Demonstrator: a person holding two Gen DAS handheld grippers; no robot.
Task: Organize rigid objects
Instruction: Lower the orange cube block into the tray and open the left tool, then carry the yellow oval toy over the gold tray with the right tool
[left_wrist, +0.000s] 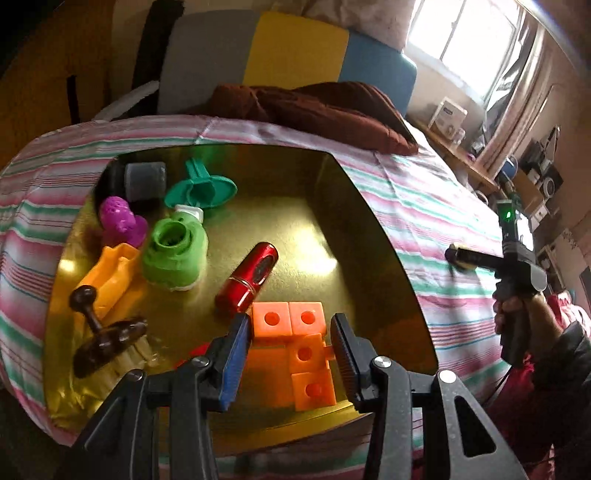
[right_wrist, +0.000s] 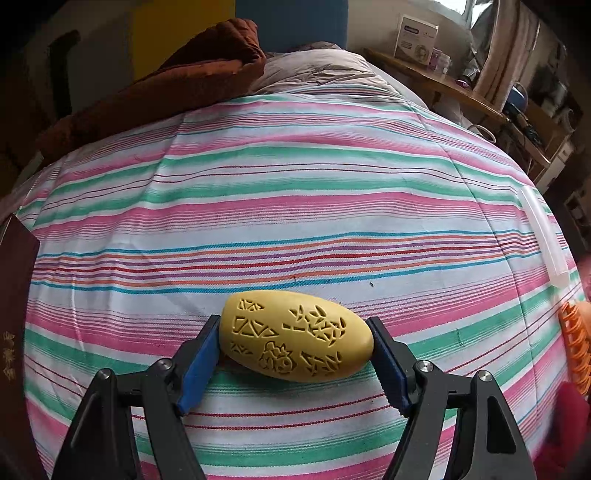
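Right gripper (right_wrist: 295, 354): its ribbed blue pads (right_wrist: 199, 365) press both ends of a yellow egg-shaped piece (right_wrist: 295, 336), so it is clamped on that piece, which sits low over the striped sheet (right_wrist: 295, 206).
Yellow piece: smooth, matte, oval, with angular carved grooves cut into its face.
Left gripper (left_wrist: 290, 350): spread wide over the gold tray (left_wrist: 332, 221), holding nothing; one pad is blue, the other black and ridged.
Orange blocks (left_wrist: 295, 343): hard plastic cubes, each with a round hole, joined in a cluster on the tray's near end, between the left gripper's fingers in that view; whether the pads touch them, I cannot tell.
Red cylinder (left_wrist: 247, 280): glossy, metallic, lying tilted on the tray just beyond the blocks.
Green piece (left_wrist: 173, 254): chunky, rounded plastic with a circular opening.
Teal funnel shape (left_wrist: 201, 188): flared disc with a stem, at the tray's far side.
Purple piece (left_wrist: 122, 221): small, perforated, bulbous.
Brush (left_wrist: 107, 339): dark polished wood with pale bristles, beside a yellow-orange moulded shape (left_wrist: 110, 277).
Grey cylinder (left_wrist: 144, 181): dull, stubby, at the tray's far corner.
Tray: shiny, mirror-like gold, lying on the sheet.
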